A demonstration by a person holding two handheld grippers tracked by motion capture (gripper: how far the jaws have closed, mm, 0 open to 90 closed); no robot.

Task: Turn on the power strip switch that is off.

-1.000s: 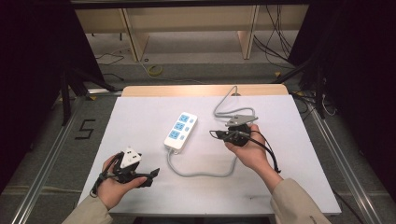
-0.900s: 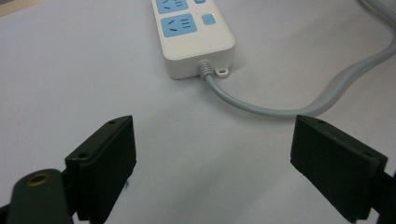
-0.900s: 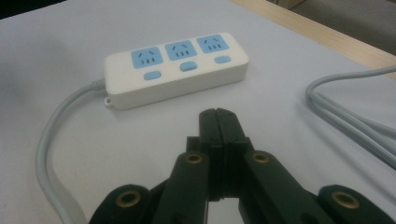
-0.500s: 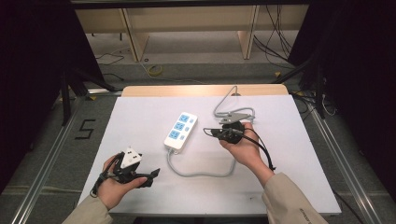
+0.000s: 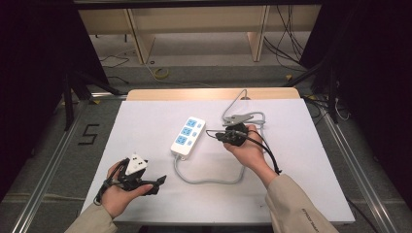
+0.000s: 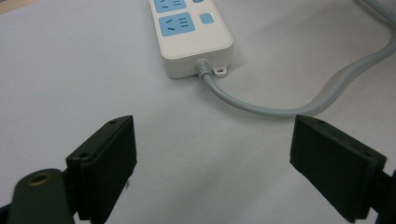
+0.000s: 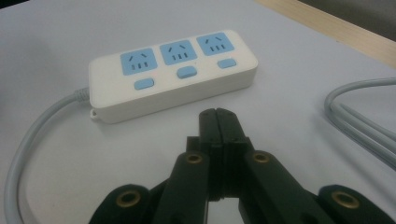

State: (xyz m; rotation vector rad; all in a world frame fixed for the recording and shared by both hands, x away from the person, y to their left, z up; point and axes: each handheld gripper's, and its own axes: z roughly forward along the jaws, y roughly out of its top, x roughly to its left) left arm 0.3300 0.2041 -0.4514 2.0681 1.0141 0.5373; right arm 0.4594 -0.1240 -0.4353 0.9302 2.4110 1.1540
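A white power strip (image 5: 187,136) with three blue sockets lies mid-table, and its grey cable (image 5: 209,182) loops off its near end toward the right. My right gripper (image 5: 218,136) sits just right of the strip, pointing at it. In the right gripper view its jaws are shut with nothing between them (image 7: 218,116), a short way from the strip's long side (image 7: 173,70). My left gripper (image 5: 154,186) rests near the table's front left. Its jaws stand wide open and bare (image 6: 215,163), aimed at the strip's cable end (image 6: 191,32).
The white table (image 5: 145,126) has a wooden strip (image 5: 214,93) along its far edge. The cable's far run (image 7: 359,116) lies close to the right of my right gripper. Wooden shelving and loose wires stand on the floor beyond.
My right gripper has slid a little leftward toward the power strip, jaws staying shut. The left hand and the strip have not moved.
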